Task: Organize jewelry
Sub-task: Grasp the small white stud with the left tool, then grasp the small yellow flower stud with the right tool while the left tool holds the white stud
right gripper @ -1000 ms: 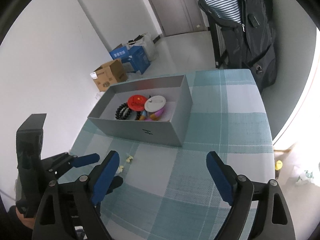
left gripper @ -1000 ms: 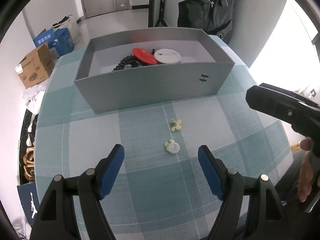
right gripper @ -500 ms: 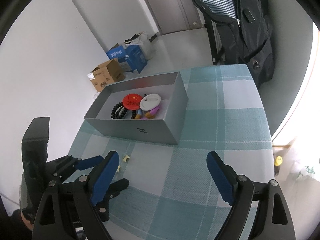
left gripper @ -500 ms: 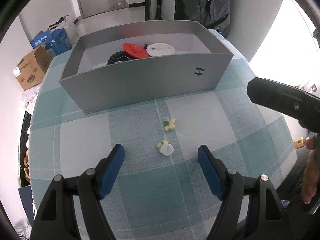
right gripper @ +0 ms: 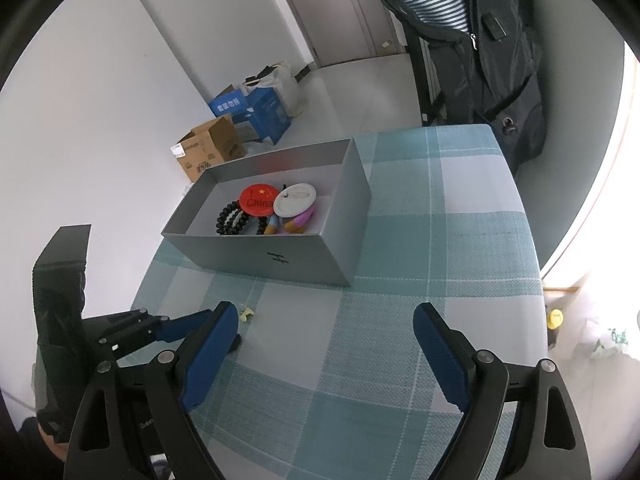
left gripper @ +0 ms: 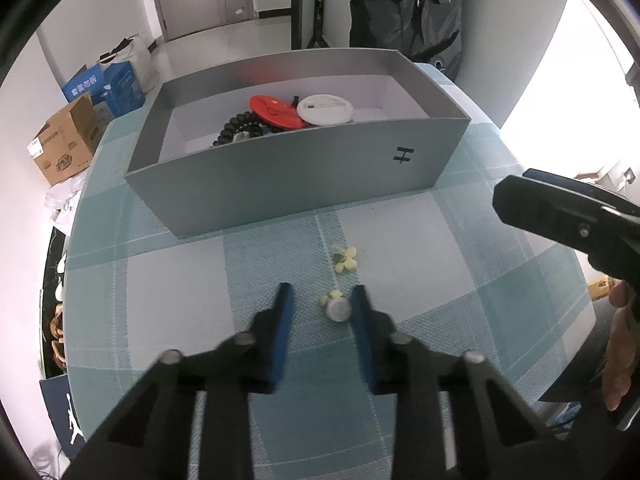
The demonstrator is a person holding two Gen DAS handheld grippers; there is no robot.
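Earrings (left gripper: 339, 308) – two on tablecloth (left gripper: 168, 280), one between left gripper (left gripper: 322, 312) fingers

My left gripper (left gripper: 322, 306) jaws have narrowed from wide apart, closing around the small white earring (left gripper: 339, 310) on the tablecloth.

Both wrist cameras look steeply down, close over the checked tablecloth (left gripper: 460, 248). Each sees the grey box (left gripper: 304, 176) toward 12 o'clock; the right view sits farther back, at its corner.
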